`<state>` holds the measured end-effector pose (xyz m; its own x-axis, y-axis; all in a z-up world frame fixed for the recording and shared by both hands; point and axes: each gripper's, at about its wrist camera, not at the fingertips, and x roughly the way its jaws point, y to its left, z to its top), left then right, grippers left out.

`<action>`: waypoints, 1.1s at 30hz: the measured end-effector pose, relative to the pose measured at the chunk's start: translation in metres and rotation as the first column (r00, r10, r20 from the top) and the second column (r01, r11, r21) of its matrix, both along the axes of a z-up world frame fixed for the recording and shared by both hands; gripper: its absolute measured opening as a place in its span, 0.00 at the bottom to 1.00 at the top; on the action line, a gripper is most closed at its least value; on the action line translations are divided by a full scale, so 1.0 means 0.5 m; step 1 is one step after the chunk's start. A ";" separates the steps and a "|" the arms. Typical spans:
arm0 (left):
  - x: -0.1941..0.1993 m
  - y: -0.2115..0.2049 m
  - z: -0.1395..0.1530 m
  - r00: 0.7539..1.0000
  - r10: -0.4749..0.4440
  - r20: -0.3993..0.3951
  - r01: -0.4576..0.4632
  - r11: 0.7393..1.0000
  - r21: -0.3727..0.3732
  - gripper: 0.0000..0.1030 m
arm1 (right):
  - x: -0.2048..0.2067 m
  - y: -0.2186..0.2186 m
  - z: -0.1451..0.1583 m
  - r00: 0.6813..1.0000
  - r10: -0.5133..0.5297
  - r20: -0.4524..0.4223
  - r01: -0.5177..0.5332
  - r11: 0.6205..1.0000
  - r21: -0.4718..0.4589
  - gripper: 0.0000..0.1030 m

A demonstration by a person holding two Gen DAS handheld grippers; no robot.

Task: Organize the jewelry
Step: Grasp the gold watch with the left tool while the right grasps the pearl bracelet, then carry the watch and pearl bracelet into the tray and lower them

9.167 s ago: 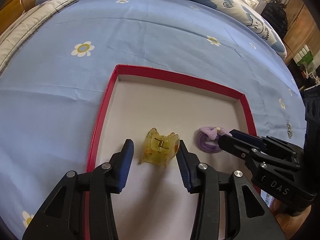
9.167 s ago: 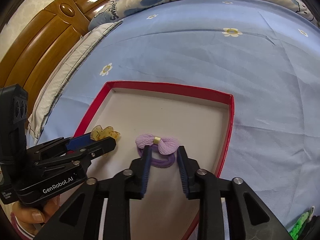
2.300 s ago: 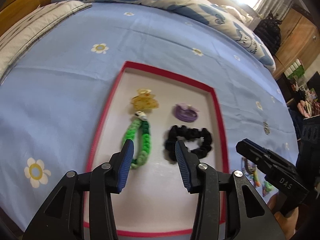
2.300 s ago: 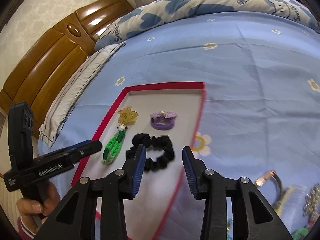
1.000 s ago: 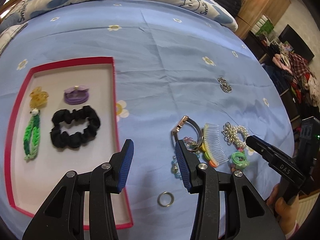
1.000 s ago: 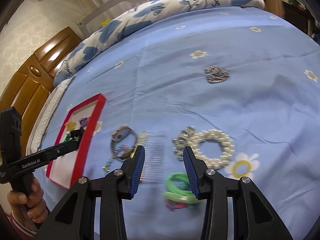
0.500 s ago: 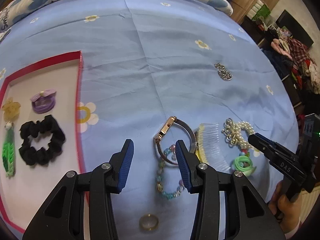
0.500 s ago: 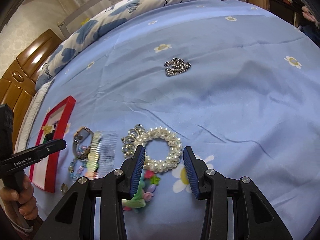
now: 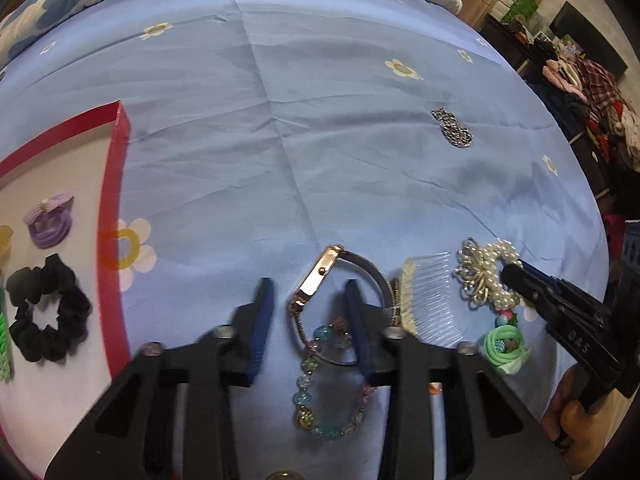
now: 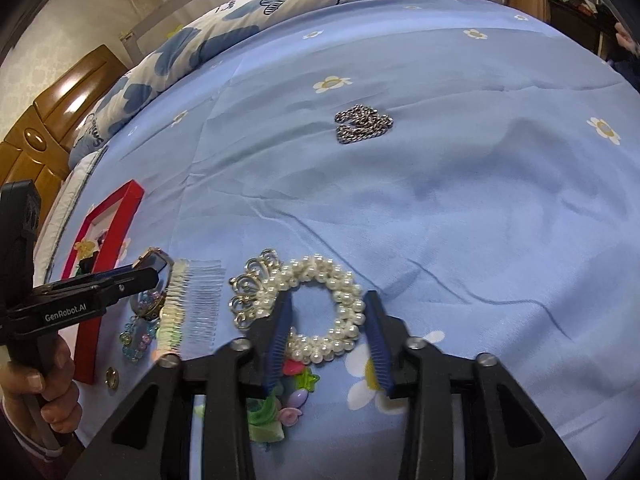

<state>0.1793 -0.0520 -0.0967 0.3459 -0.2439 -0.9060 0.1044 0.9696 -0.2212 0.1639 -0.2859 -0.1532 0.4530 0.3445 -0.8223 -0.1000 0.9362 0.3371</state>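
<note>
Glossy pearl bracelet (image 10: pixel 320 308); shiny metal watch (image 9: pixel 320 280); matt cloth sheet (image 9: pixel 320 140).

Soft, even daylight fills the room, a touch dim, and the blue bedsheet (image 9: pixel 320 128) shows faint grey shadows on its right side. The wooden headboard (image 10: pixel 36 136) carries small bright glints. Both fisheye views bend hard at the rim and fade into black corners. The red tray's edge (image 9: pixel 116 184) smears slightly; the silver chain (image 10: pixel 362 122) stays crisp.
</note>
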 end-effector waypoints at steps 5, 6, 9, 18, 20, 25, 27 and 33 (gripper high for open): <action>0.001 -0.003 0.006 1.000 -0.013 0.014 0.012 1.000 0.014 0.12 | -0.001 -0.005 0.001 1.000 -0.015 0.006 0.015 1.000 0.011 0.12; -0.001 -0.002 0.009 1.000 -0.012 0.019 0.012 1.000 0.015 0.11 | -0.003 -0.006 0.005 1.000 -0.015 0.012 0.015 1.000 0.019 0.11; -0.009 0.007 0.022 0.999 -0.006 0.034 0.006 1.000 0.007 0.11 | -0.005 -0.005 0.018 0.999 -0.015 0.031 0.014 0.999 0.035 0.11; -0.044 0.048 0.081 0.995 0.029 0.096 -0.027 0.999 -0.022 0.11 | -0.011 0.022 0.083 0.995 0.009 0.103 -0.017 0.997 0.076 0.10; -0.055 0.058 0.092 0.994 0.038 0.106 -0.035 0.999 -0.027 0.11 | -0.015 0.030 0.104 0.991 0.013 0.131 -0.025 0.996 0.087 0.10; -0.082 0.090 0.113 0.990 0.071 0.125 -0.067 0.997 -0.038 0.11 | -0.020 0.056 0.139 0.985 0.040 0.167 -0.058 0.993 0.099 0.10; -0.089 0.102 0.117 0.988 0.085 0.128 -0.080 0.996 -0.040 0.11 | -0.021 0.070 0.152 0.983 0.053 0.178 -0.073 0.992 0.105 0.10; -0.114 0.147 0.128 0.981 0.135 0.137 -0.129 0.990 -0.048 0.11 | -0.028 0.110 0.177 0.975 0.093 0.201 -0.118 0.986 0.114 0.10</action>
